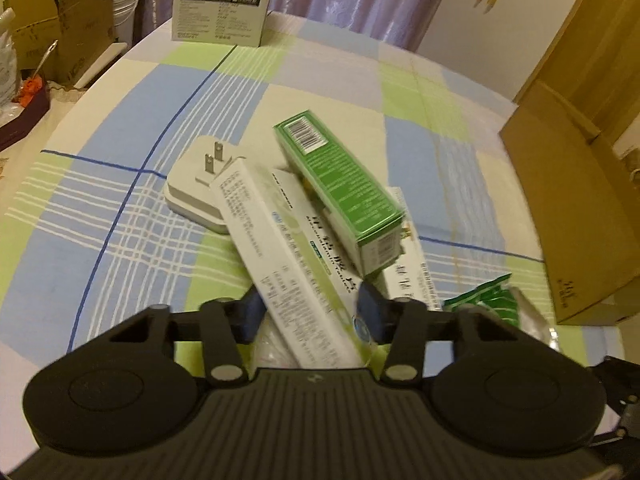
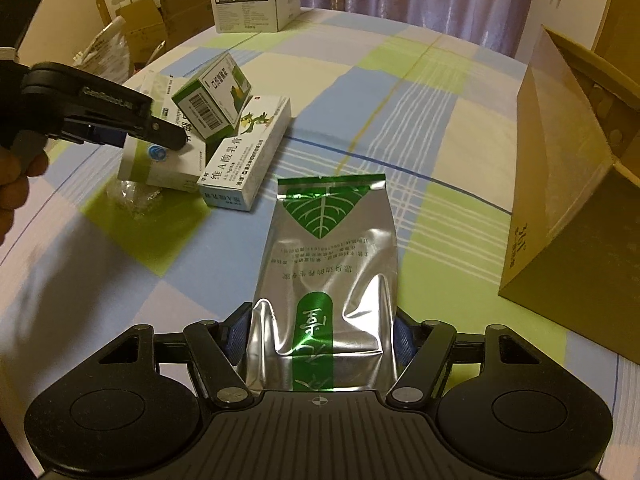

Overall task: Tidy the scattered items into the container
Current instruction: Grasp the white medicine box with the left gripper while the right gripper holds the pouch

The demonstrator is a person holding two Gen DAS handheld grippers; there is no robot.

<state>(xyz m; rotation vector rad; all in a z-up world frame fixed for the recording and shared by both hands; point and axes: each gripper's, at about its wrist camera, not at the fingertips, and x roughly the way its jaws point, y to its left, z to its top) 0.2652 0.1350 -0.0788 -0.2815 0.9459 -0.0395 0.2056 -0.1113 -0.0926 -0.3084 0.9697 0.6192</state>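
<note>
Left gripper (image 1: 308,304): blue-padded jaws partly spread, pinching the near end of a long white carton (image 1: 280,256), which slants toward 11 o'clock across a white plug adapter (image 1: 192,188). A glossy green carton (image 1: 344,192) lies across the pile at 1 o'clock. Right gripper (image 2: 322,334): jaws clamped on a crinkled silver foil pouch (image 2: 328,264) with a green leaf print. The open cardboard box (image 2: 576,216) stands at 3 o'clock on the checked cloth (image 2: 420,120).
</note>
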